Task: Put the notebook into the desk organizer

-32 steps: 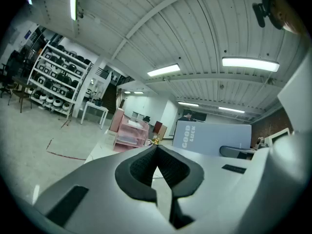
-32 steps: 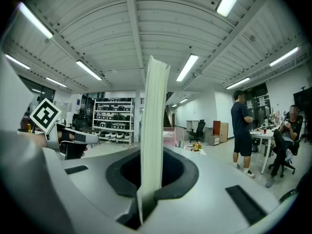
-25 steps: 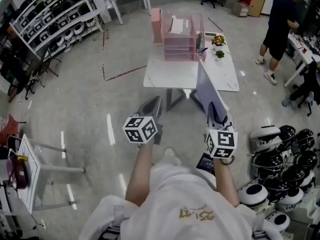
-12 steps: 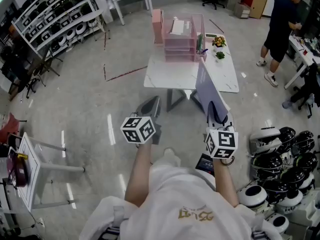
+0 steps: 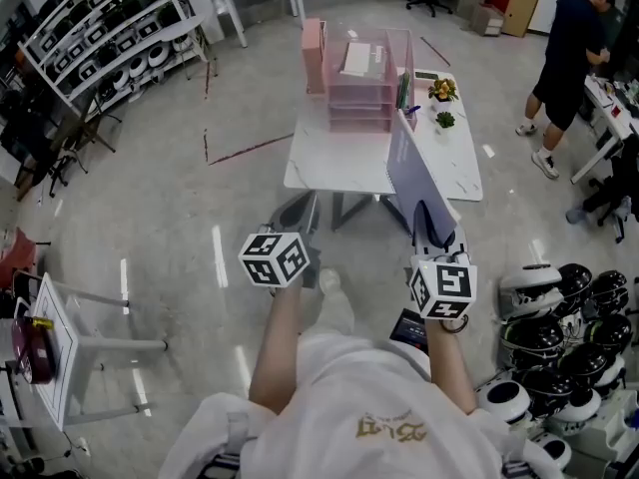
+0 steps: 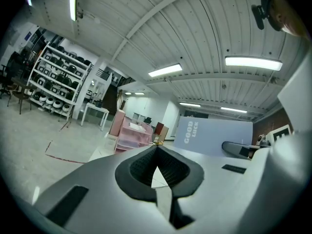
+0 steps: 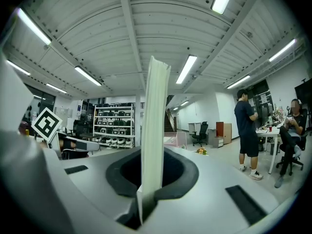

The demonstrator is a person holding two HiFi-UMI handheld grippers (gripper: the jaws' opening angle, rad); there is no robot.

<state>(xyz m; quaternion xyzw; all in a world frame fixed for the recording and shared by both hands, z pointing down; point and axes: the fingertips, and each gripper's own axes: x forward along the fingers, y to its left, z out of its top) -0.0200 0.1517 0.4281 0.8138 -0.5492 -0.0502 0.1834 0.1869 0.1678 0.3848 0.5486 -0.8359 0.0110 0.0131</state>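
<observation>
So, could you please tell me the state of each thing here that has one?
desk organizer: standing on the table, paper in its top tray.
notebook: upright on edge, clamped, not in the desk organizer.
right tool: shut on the notebook.
left tool: shut, empty.

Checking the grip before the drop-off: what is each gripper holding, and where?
The right gripper clamps the notebook by its near edge; the left gripper is shut, empty.
</observation>
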